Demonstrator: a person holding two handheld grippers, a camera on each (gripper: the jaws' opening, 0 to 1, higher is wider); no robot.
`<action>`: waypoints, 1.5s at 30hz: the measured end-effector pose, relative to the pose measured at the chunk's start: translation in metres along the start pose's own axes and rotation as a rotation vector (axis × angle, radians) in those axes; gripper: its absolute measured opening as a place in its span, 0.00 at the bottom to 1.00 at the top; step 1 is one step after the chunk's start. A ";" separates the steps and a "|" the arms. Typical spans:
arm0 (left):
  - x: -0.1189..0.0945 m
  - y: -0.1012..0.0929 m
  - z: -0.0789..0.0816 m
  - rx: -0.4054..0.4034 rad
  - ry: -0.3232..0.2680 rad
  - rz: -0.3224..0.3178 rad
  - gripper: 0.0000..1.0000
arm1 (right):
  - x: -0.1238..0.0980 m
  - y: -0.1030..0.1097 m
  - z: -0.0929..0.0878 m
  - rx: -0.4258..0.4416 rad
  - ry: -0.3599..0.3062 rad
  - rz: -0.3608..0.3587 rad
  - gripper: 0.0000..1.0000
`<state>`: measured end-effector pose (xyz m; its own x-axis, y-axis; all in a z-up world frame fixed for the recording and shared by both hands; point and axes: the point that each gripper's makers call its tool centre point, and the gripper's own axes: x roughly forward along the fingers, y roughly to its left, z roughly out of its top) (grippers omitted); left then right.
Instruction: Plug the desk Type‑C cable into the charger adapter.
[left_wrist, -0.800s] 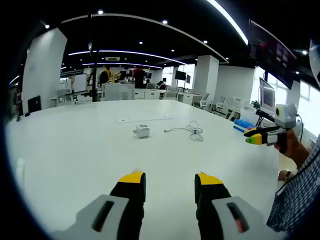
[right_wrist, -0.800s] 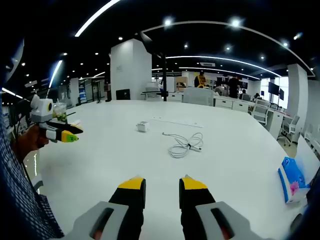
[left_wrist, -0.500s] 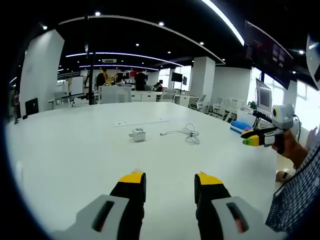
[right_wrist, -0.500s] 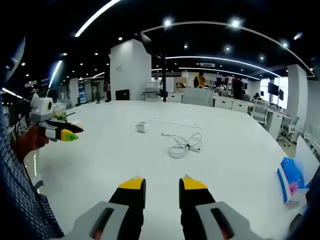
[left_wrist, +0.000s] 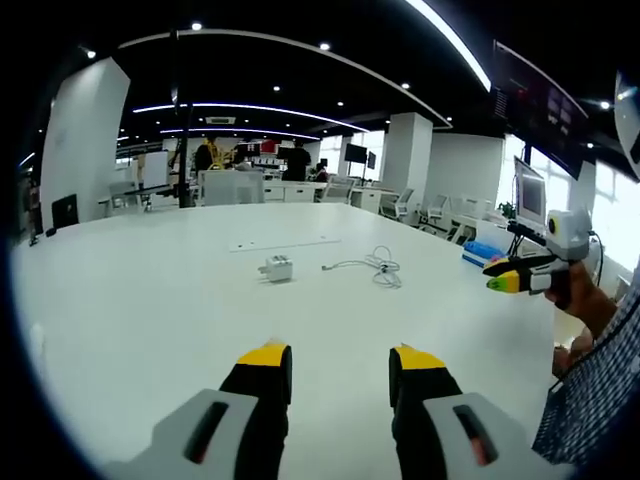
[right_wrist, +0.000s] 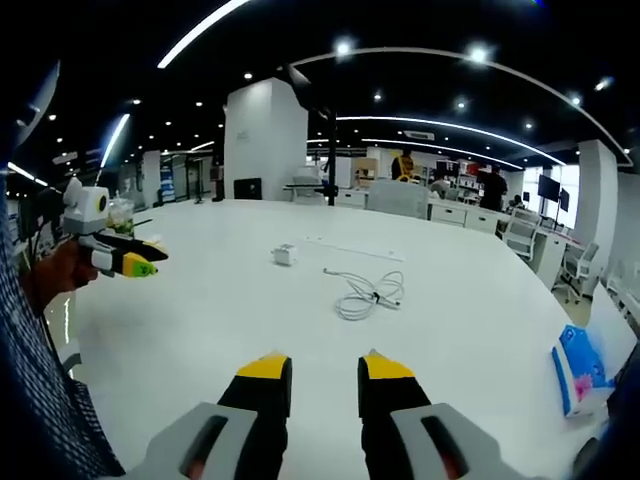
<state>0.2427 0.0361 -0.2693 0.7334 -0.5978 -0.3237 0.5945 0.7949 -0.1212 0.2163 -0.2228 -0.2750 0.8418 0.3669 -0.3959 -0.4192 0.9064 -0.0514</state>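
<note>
Well ahead of open tools (left_wrist: 340, 365), cable (left_wrist: 372, 267), adapter (left_wrist: 276, 268)

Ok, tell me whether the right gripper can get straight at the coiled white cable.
Probably yes: the right gripper is open, and only bare white table lies between it and the coiled white cable.

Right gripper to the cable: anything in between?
No. In the right gripper view, bare white table lies between the right gripper and the coiled cable.

No text, label or number is legible on anything here.
</note>
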 end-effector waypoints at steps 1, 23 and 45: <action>0.000 0.000 0.000 0.000 0.000 -0.001 0.39 | 0.000 0.000 0.000 0.002 0.000 -0.001 0.29; -0.005 0.004 -0.006 -0.017 0.007 0.016 0.39 | -0.003 0.003 -0.008 0.006 0.024 -0.001 0.33; -0.003 0.005 -0.001 -0.011 -0.013 0.017 0.48 | -0.004 -0.002 -0.010 -0.009 0.029 -0.017 0.33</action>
<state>0.2429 0.0419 -0.2697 0.7477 -0.5853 -0.3137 0.5781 0.8061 -0.1262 0.2107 -0.2283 -0.2831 0.8385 0.3454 -0.4215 -0.4085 0.9103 -0.0667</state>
